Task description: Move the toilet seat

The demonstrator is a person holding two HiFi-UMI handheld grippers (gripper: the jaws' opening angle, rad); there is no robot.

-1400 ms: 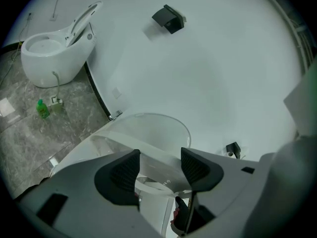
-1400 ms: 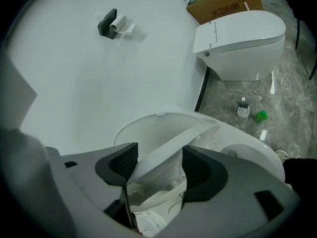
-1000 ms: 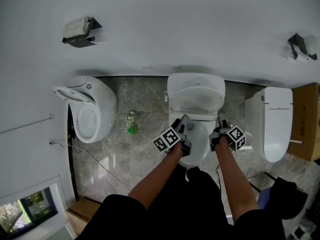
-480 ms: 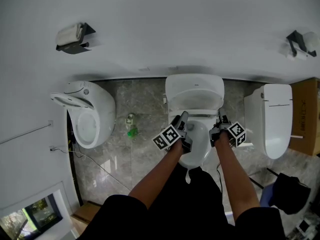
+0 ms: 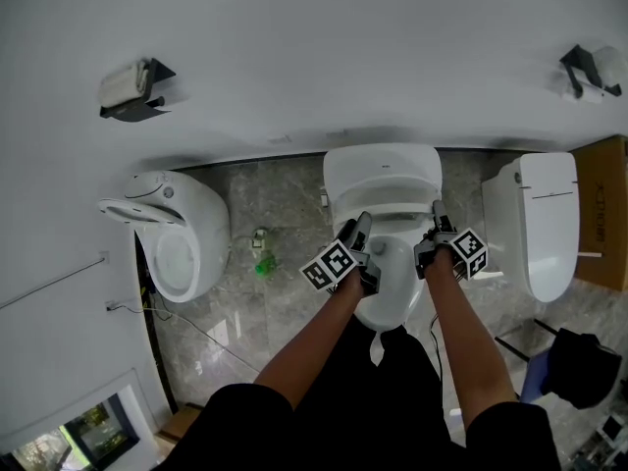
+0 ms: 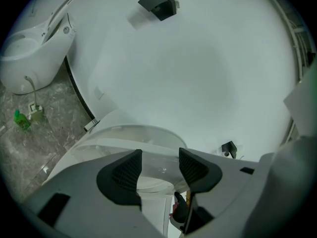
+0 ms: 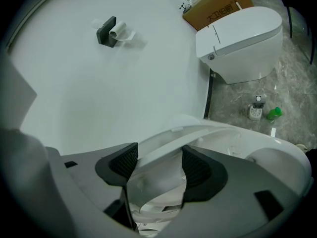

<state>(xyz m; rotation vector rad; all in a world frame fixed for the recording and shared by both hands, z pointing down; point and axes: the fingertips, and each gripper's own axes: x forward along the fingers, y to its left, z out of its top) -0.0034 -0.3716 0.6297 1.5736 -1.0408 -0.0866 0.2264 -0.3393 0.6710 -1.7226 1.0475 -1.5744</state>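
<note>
Here, in the head view, the left gripper (image 5: 362,227) and the right gripper (image 5: 436,220) sit at either side edge of the toilet seat (image 5: 392,210), which is tilted up off the middle toilet's bowl (image 5: 389,294).

In the left gripper view, the jaws stand wide apart. The seat's rim shows through the gap and nothing is clamped.

In the right gripper view, the jaws are apart with the seat's rim filling the gap. Whether the pads press on it cannot be told.
</note>
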